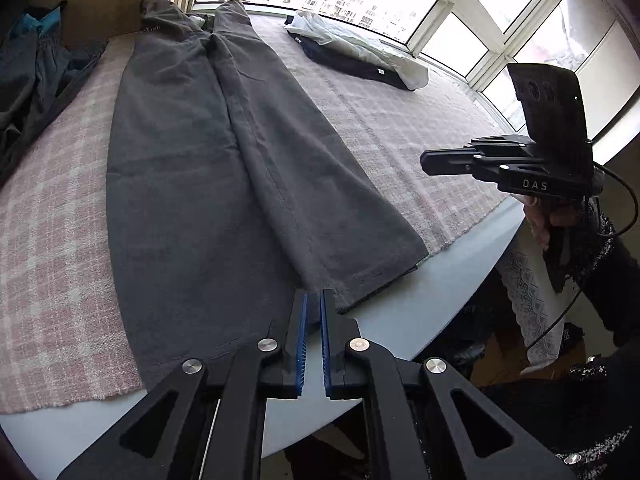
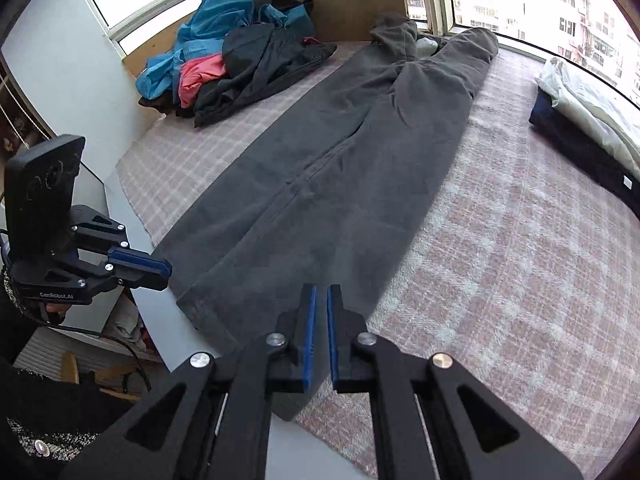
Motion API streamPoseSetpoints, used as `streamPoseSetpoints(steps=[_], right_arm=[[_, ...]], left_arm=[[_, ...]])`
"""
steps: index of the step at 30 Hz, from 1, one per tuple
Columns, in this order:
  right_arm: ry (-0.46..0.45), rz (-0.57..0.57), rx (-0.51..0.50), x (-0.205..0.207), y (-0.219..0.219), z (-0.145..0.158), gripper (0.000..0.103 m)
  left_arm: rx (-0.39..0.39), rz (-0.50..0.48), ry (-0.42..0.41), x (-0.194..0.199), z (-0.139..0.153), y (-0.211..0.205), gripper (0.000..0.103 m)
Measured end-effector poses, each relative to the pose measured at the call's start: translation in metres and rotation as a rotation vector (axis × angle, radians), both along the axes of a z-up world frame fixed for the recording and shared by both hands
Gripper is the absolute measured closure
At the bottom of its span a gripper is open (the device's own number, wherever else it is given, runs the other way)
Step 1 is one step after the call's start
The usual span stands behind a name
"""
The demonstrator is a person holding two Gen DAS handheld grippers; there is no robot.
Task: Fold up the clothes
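Dark grey trousers point(image 1: 224, 152) lie flat and lengthwise on a pink checked blanket point(image 1: 48, 248), leg hems toward me and waist by the far window; they also show in the right wrist view point(image 2: 340, 184). My left gripper point(image 1: 314, 298) hovers just above the hems near the table's front edge, jaws nearly closed with a narrow gap and nothing between them. It also shows in the right wrist view point(image 2: 164, 270). My right gripper point(image 2: 321, 292) hovers over the hem of the right leg, jaws nearly closed and empty. It also shows in the left wrist view point(image 1: 426, 162).
A pile of blue, pink and black clothes point(image 2: 224, 60) sits at the far left corner. A folded navy and white stack point(image 1: 360, 52) lies at the far right by the windows. The grey table edge point(image 1: 440, 280) runs along the front.
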State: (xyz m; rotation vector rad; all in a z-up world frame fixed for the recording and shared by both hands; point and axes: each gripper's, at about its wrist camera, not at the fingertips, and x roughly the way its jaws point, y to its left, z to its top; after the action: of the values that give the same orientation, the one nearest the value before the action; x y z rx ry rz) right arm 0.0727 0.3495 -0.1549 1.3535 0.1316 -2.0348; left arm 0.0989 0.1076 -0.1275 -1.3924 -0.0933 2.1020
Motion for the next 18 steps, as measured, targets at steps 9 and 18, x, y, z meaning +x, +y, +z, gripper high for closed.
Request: streamPoseSetpoints(steps=[9, 18], right_arm=[[-0.1, 0.155, 0.056, -0.037, -0.002, 0.007, 0.097], [0.111, 0.065, 0.083, -0.233, -0.048, 0.021, 0.096]], left_arm=[[-0.061, 0.002, 0.001, -0.054, -0.033, 0.031, 0.096], [-0.032, 0.084, 0.079, -0.086, 0.003, 0.025, 0.096]])
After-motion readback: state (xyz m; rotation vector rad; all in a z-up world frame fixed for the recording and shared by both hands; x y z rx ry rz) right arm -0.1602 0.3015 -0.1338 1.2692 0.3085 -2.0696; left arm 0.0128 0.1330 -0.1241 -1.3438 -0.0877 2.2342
